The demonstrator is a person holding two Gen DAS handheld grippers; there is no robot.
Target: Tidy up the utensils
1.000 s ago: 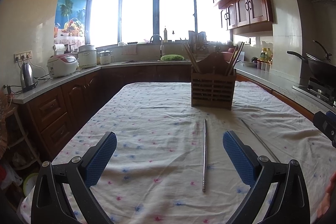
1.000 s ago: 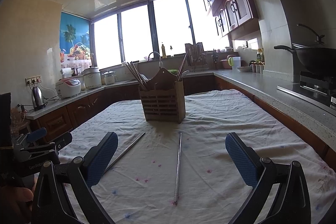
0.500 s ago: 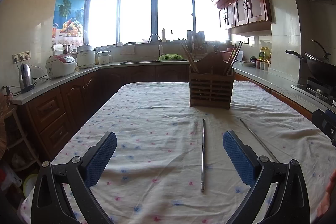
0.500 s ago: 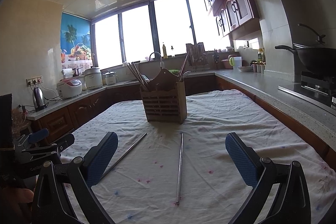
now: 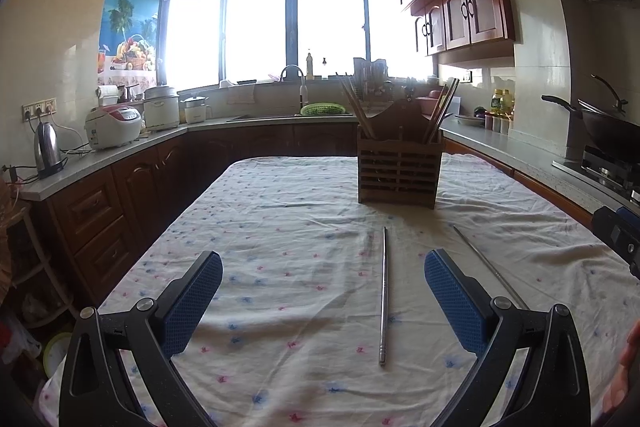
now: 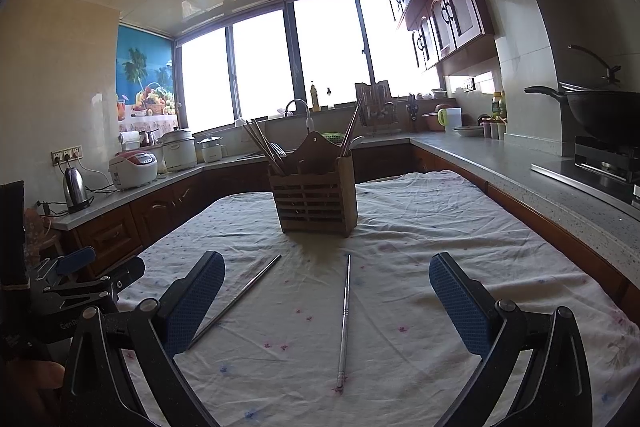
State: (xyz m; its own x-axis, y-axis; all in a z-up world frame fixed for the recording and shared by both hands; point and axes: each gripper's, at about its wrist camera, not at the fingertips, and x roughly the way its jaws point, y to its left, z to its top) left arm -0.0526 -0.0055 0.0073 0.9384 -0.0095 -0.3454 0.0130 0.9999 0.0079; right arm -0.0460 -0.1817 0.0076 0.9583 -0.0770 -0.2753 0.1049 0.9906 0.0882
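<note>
Two metal chopsticks lie flat on the floral tablecloth [image 5: 280, 267] in front of the wooden utensil holder [image 5: 400, 173], which stands upright and already contains chopsticks. The left chopstick [image 5: 384, 295] has its long axis pointing almost straight at the holder, and the right chopstick [image 5: 486, 267] lies beside it, angled so that its far tip converges toward the holder. The left gripper [image 5: 323, 301] and the right gripper [image 6: 327, 303] both hover above the cloth with fingers spread wide and empty, one chopstick lying on the cloth between each pair of fingers.
</note>
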